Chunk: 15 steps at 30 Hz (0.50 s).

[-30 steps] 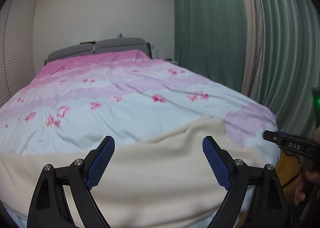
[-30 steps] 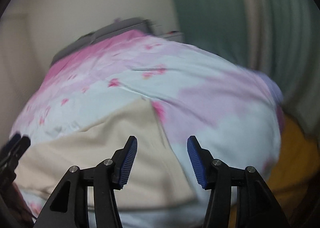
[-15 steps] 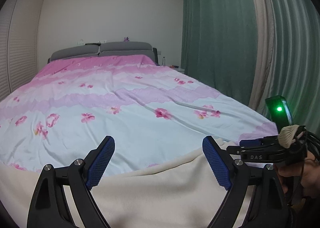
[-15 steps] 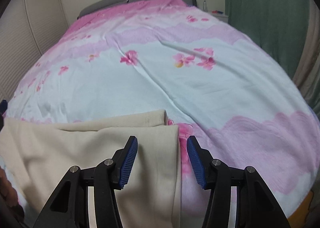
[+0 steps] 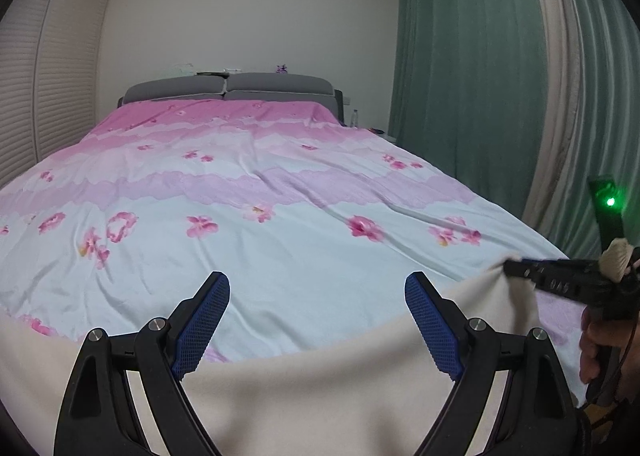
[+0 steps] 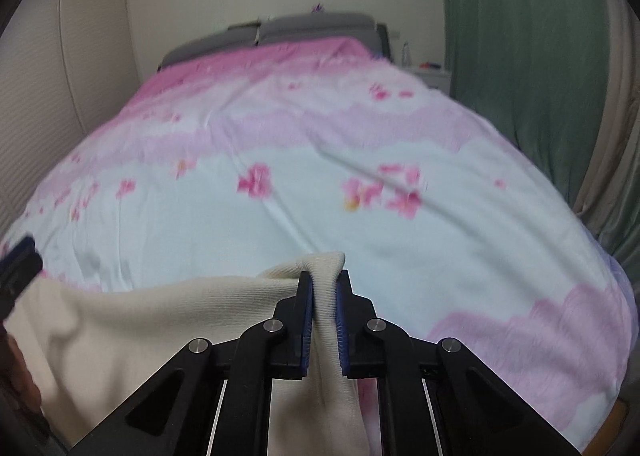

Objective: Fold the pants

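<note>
Cream knit fabric fills the bottom of both my wrist views: the pants (image 5: 320, 396) lie across the near edge of the bed (image 5: 280, 256), draped over the floral duvet cover (image 6: 320, 196), which runs from pale blue at the near end to pink at the far end.

My right gripper (image 6: 323, 316) is clamped on a bunched, ribbed corner of the pants, near the bed's right-hand corner. Both blue pads (image 6: 307, 312) press the cloth from either side, and a small hump of fabric pokes up past the fingertips. From the left wrist view I see that same gripper from the side at the right edge of frame, its tip pinching the cloth so the edge rises toward it, with a green light (image 5: 610, 201) glowing above it.

My left gripper (image 5: 318, 316) is spread wide, holding nothing; its two blue pads (image 5: 202, 326) stand well apart above the pants.

At the far end of the bed stands a grey headboard (image 5: 228, 90). Green curtains (image 5: 460, 76) hang along the right side, and a louvred door (image 5: 48, 76) is on the left.
</note>
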Available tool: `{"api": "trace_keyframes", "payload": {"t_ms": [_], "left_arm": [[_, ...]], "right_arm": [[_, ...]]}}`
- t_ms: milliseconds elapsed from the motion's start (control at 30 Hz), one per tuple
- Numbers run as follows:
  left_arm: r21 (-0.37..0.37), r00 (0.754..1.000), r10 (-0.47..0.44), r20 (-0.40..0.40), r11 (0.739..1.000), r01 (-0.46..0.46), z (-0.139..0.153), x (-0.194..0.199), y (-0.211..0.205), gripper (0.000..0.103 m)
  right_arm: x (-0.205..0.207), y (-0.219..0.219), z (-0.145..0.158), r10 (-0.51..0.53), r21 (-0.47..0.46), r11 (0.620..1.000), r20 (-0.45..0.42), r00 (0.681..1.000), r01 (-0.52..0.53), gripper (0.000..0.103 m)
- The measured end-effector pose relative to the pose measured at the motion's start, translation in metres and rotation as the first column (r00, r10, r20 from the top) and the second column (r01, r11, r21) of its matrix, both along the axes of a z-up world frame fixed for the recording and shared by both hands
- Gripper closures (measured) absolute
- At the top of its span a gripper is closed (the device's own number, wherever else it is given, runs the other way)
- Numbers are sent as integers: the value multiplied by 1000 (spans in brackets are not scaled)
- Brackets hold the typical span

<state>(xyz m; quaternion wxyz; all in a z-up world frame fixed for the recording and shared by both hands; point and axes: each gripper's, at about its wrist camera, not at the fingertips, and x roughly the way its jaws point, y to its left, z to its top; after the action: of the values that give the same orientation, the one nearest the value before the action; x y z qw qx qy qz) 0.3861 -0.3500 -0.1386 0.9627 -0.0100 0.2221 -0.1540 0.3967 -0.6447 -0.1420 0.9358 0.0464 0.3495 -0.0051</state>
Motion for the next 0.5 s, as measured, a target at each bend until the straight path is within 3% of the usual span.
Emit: {"api": "trace_keyframes", "payload": {"t_ms": [200, 233, 333, 500], "left_arm": [[-1, 1000, 16, -7, 1000, -16, 1, 7, 7, 13], [1, 1000, 15, -7, 1000, -15, 1, 7, 8, 13], [4, 1000, 15, -14, 1000, -15, 2, 9, 9, 13], [1, 1000, -5, -20, 1000, 5, 8, 0, 11, 13]], "right_arm": [[33, -4, -42, -16, 49, 999, -169, 985, 25, 91], [35, -6, -48, -24, 64, 997, -183, 983, 36, 86], [31, -12, -47, -68, 64, 995, -191, 979, 82, 66], [-21, -13, -22, -122, 84, 987, -149, 981, 135, 64]]}}
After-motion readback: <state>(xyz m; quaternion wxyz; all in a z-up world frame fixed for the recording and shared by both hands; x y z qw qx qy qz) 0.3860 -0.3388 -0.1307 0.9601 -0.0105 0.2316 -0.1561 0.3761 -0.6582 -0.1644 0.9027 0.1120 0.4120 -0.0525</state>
